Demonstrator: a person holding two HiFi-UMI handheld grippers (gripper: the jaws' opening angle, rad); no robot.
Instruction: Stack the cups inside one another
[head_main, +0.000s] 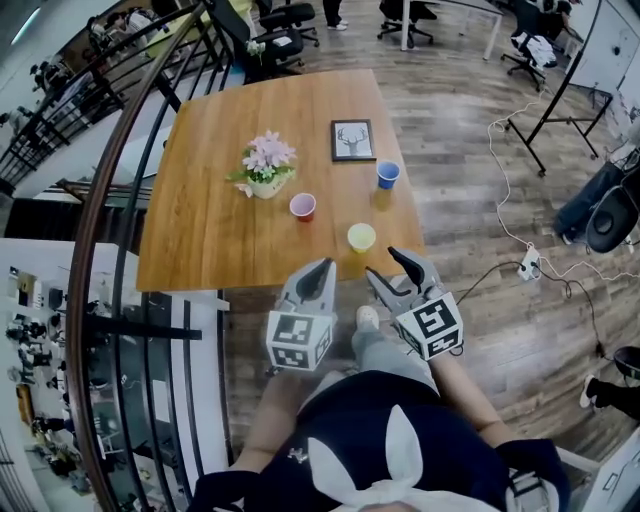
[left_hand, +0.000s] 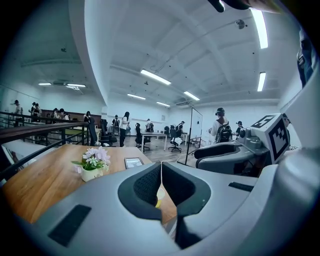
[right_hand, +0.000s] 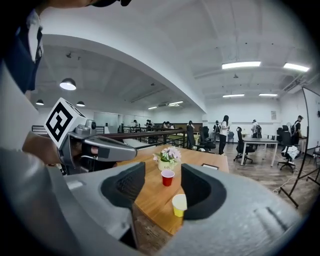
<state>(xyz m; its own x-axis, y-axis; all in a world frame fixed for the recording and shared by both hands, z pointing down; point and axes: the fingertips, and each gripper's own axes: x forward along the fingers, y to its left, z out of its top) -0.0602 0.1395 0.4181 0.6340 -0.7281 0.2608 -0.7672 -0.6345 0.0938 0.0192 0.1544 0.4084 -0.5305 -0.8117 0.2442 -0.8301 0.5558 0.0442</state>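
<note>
Three small cups stand apart on the wooden table (head_main: 210, 230): a blue cup (head_main: 388, 174) at the far right, a red cup (head_main: 302, 206) in the middle and a yellow cup (head_main: 361, 237) near the front edge. Both grippers hover just off that front edge, short of the cups. My left gripper (head_main: 323, 268) has its jaws together with nothing in them; in its own view the yellow cup (left_hand: 158, 197) shows through the slit. My right gripper (head_main: 388, 268) stands open and empty. Its view looks over the yellow cup (right_hand: 179, 204) and the red cup (right_hand: 167, 177).
A pot of pink flowers (head_main: 266, 166) stands left of the red cup, and a framed deer picture (head_main: 353, 140) lies behind the blue cup. A dark railing (head_main: 120, 200) runs along the table's left. Cables and a power strip (head_main: 528, 262) lie on the floor at the right.
</note>
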